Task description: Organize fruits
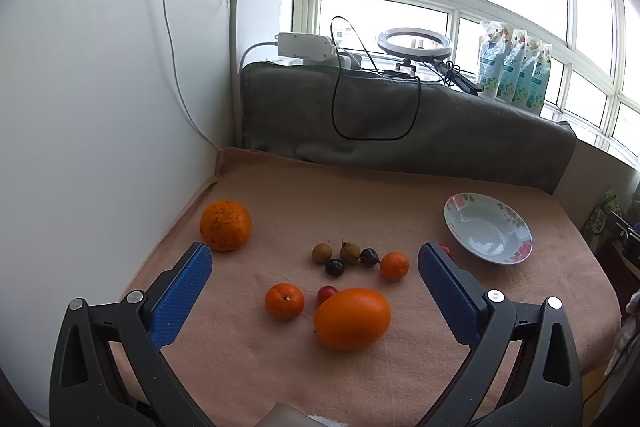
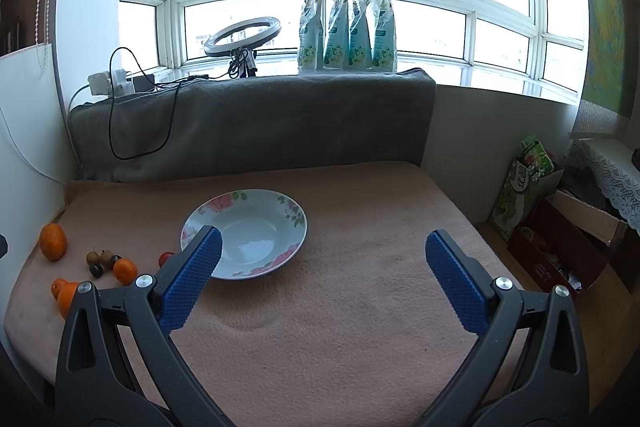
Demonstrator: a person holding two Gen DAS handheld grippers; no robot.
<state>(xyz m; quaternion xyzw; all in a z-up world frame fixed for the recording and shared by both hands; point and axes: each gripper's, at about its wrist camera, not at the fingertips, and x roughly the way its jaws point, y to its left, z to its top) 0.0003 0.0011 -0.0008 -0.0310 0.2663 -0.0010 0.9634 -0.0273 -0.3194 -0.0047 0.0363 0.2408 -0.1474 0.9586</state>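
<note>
Two claws, left claw (image 1: pixel 316 255) and right claw (image 2: pixel 322 239), gape wide and empty, fruits left of the bare floral plate (image 2: pixel 294 227), the big orange (image 1: pixel 225 230) farthest.

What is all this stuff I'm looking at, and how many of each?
large orange fruits: 2, orange, one far left, one oval nearest
small oranges: 2, orange, mid-blanket
brown round fruits: 2, tan, centre cluster
dark fruits: 2, near-black, same cluster
small red fruits: 2, red, one by the oval fruit, one beside the plate
plate: 1, white, floral rim, holds nothing
blanket: 1, peach, under everything
pouches: 4, teal, windowsill
ring light: 1, windowsill
left tool: open
right tool: open
</note>
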